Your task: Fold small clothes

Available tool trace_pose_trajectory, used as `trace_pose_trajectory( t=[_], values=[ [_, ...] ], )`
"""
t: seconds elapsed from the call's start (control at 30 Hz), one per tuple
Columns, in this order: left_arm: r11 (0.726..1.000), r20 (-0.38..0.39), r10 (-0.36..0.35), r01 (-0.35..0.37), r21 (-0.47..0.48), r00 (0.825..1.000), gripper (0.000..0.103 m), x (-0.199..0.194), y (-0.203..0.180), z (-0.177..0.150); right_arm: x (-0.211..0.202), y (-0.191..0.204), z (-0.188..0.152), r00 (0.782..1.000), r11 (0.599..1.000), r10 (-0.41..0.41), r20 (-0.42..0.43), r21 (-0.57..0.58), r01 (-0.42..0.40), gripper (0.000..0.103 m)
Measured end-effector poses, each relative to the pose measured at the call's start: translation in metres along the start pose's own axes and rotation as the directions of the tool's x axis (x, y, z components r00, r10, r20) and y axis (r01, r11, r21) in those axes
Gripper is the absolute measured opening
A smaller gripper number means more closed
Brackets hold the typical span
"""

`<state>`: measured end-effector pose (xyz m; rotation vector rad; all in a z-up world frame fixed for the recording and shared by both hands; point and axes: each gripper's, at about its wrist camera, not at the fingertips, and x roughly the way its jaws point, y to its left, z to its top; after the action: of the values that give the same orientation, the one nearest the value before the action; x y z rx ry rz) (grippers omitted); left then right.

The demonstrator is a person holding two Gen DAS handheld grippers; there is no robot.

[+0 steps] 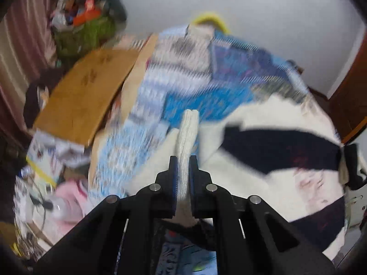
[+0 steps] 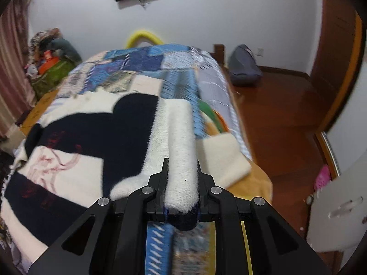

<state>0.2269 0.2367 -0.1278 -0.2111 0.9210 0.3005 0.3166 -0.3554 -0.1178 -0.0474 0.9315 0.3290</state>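
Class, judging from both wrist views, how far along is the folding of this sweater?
Done: nothing looks folded. In hand: both the left gripper and the right gripper pinch cream edges of the sweater, spread over the bed. Left: the folds themselves.

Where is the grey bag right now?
In the right wrist view, the grey bag sits on the wooden floor against the far wall, to the right of the bed and left of the wooden door.

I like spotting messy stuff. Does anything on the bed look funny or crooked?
Nothing broken or spilled. The sweater lies crooked and bunched on the bed, because both grippers, left and right, are pinching its cream edges.
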Motion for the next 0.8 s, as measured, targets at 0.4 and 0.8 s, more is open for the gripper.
trace_pose_trajectory(
  t=[0.4, 0.8],
  values=[
    [0.94, 0.124, -0.291, 0.259, 0.223, 0.949, 0.008, -0.053, -0.174, 0.078, -0.047, -0.024, -0.002, 0.994, 0.998, -0.056, 0.094, 0.01, 0.055, 0.05],
    [0.827, -0.126, -0.359, 0.378, 0.416, 0.925, 0.008, 0.032, -0.329, 0.023, -0.067, 0.026, 0.012, 0.979, 0.986, 0.147, 0.139, -0.105, -0.133, 0.057]
  ],
)
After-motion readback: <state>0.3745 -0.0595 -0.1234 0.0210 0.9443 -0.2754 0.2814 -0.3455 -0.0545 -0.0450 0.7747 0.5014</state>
